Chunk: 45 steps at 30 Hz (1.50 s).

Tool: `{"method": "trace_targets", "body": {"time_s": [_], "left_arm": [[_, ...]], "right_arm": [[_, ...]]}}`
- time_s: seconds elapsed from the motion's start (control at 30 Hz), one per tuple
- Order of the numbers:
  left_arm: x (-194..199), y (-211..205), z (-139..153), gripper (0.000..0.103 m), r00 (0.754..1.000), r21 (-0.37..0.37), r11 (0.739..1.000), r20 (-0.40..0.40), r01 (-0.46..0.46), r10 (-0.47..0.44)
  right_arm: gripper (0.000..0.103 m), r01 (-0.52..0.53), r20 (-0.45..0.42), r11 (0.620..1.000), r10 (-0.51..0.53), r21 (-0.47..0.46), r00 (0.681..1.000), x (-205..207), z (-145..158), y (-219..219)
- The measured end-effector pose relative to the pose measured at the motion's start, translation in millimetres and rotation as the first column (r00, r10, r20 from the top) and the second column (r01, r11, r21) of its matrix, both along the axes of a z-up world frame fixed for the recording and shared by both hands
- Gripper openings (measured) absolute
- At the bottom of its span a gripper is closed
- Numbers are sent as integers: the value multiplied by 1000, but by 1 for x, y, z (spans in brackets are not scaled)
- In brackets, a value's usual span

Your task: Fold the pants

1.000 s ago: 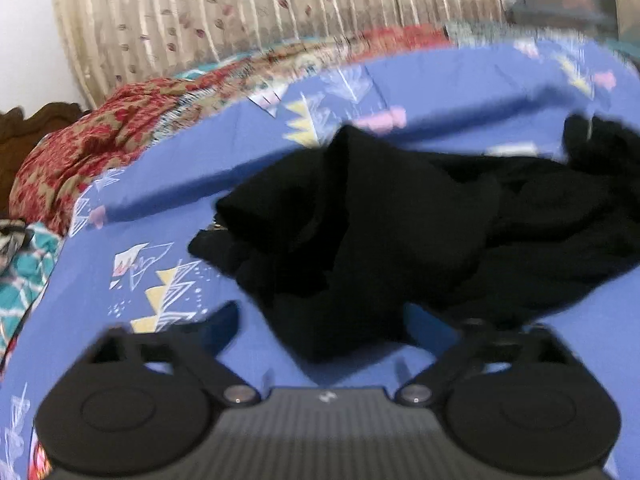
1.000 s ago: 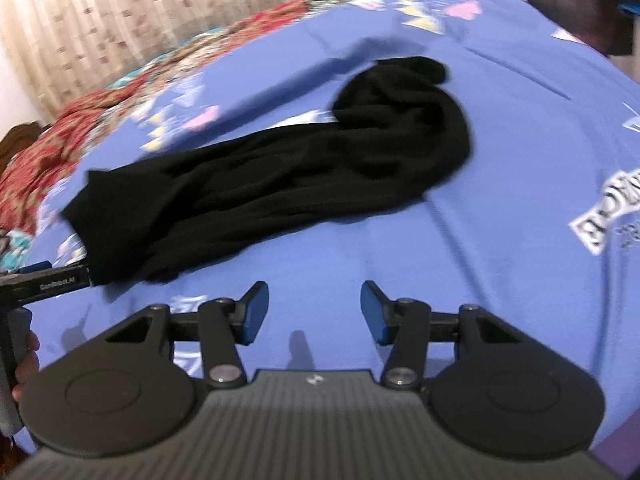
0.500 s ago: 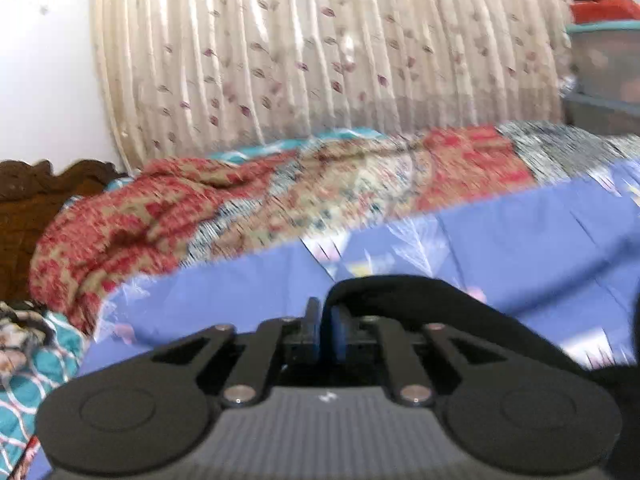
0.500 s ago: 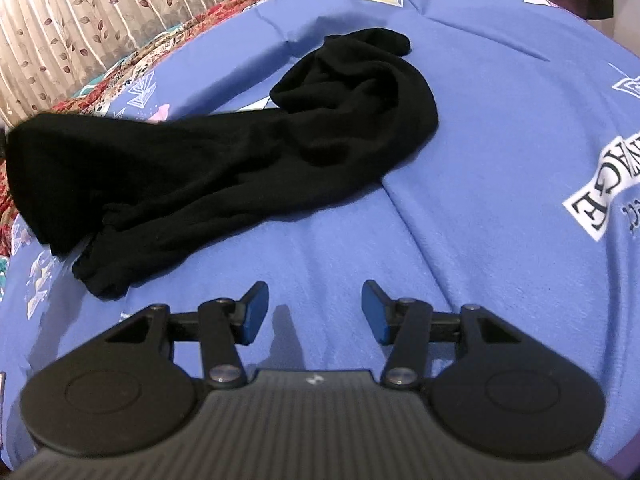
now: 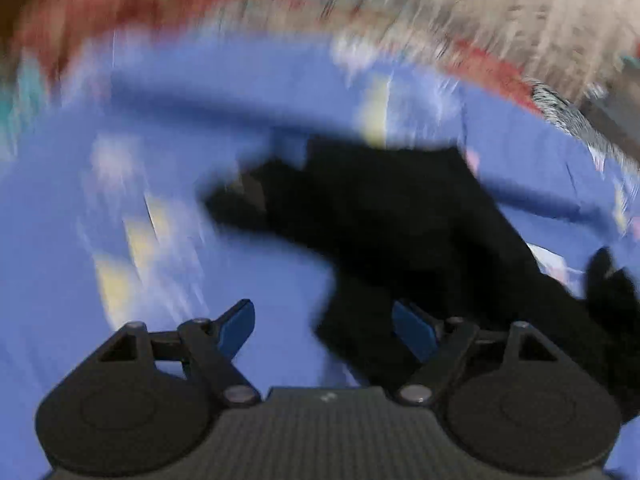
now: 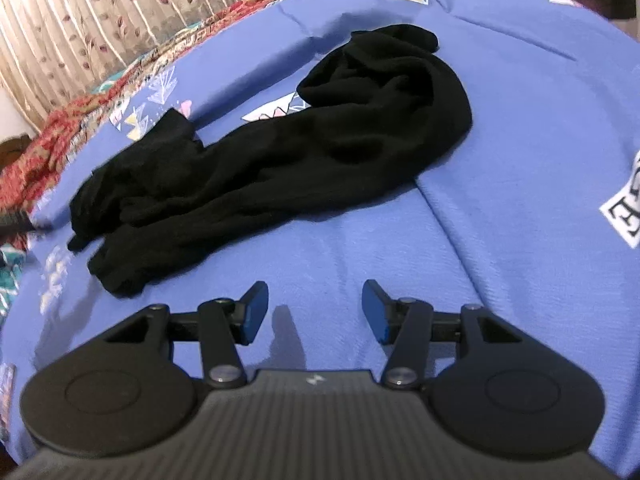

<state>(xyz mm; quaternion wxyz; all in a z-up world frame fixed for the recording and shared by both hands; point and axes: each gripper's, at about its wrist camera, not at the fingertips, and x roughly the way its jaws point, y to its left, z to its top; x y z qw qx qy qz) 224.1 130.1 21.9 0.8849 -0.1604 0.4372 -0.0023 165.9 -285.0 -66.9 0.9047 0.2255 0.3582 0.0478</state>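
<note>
Black pants lie crumpled in a long diagonal heap on the blue bedsheet, one end bunched at the far right, the other spread at the near left. In the blurred left wrist view the pants fill the middle and right. My left gripper has its jaws opening, wide apart; the black cloth lies just beyond the right blue pad, not pinched. Nothing sits between the parted fingers of my right gripper, which hovers over bare sheet in front of the pants.
A red patterned blanket lies bunched along the bed's far left edge, with a beige floral curtain behind it. The sheet carries printed shapes and a white label at the right.
The left gripper was shut on a pants end and held it raised; now it is open and the cloth lies on the bed. The right gripper has barely shifted.
</note>
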Motion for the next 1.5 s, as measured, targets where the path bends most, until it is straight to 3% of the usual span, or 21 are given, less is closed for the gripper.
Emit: {"method": "trace_targets", "body": {"time_s": [0.1, 0.17, 0.2, 0.23, 0.27, 0.3, 0.33, 0.37, 0.47, 0.63, 0.7, 0.83, 0.93, 1.0, 1.17, 1.3, 1.5], "left_arm": [[19, 7, -35, 79, 993, -228, 973, -121, -41, 13], [30, -2, -55, 82, 987, -305, 951, -158, -48, -1], [33, -11, -59, 81, 990, -277, 960, -140, -41, 2], [31, -23, -57, 72, 995, -210, 978, -104, -22, 0], [30, -35, -53, 42, 997, -119, 993, -83, -10, 0], [27, -46, -51, 28, 996, -37, 999, -84, -13, 10], [21, -50, -47, 16, 997, -33, 999, -71, 2, -4], [16, -48, -43, 13, 998, -54, 998, -62, 11, -15], [-19, -31, -16, 12, 1000, -53, 999, 10, 5, -5], [-125, 36, 33, 12, 993, -122, 991, 91, -62, 73], [-168, 65, 41, 12, 987, -135, 985, 97, -112, 126], [-224, 107, 29, 12, 958, -55, 959, 50, -279, 282], [-230, 125, -10, 14, 937, -118, 931, -90, -345, 336], [-227, 122, -28, 20, 929, -106, 928, -142, -357, 341], [-214, 109, -33, 37, 932, -78, 935, -147, -345, 332], [-212, 116, -36, 38, 924, -102, 927, -173, -362, 342], [-220, 112, -31, 40, 904, -103, 909, -198, -403, 378]], "right_arm": [[55, 39, -8, 997, -38, 66, 999, 7, 1, -12], [55, 79, -7, 994, -79, 70, 997, 9, 4, -21], [56, 96, -4, 994, -96, 60, 995, 9, 5, -25], [57, 109, -3, 993, -109, 51, 994, 8, 6, -28], [58, 122, -5, 991, -122, 47, 993, 9, 7, -31], [58, 133, -8, 990, -133, 49, 991, 9, 8, -35], [58, 143, -10, 988, -143, 54, 990, 9, 9, -37], [58, 148, -8, 987, -148, 55, 989, 9, 10, -39], [58, 147, 7, 988, -147, 37, 989, 7, 13, -40], [58, 156, 41, 987, -157, 30, 987, 3, 20, -43], [58, 161, 58, 987, -162, 22, 985, 3, 22, -47], [58, 175, 66, 985, -175, 8, 982, 12, 23, -53], [58, 167, 82, 986, -167, 3, 983, 28, 25, -57], [58, 166, 82, 986, -165, -1, 983, 51, 26, -64], [59, 233, 60, 970, -238, 71, 969, 117, 28, -101], [60, 326, -16, 941, -326, 91, 945, 182, 18, -125], [66, 426, -126, 872, -407, 240, 905, 244, 2, -139]]}}
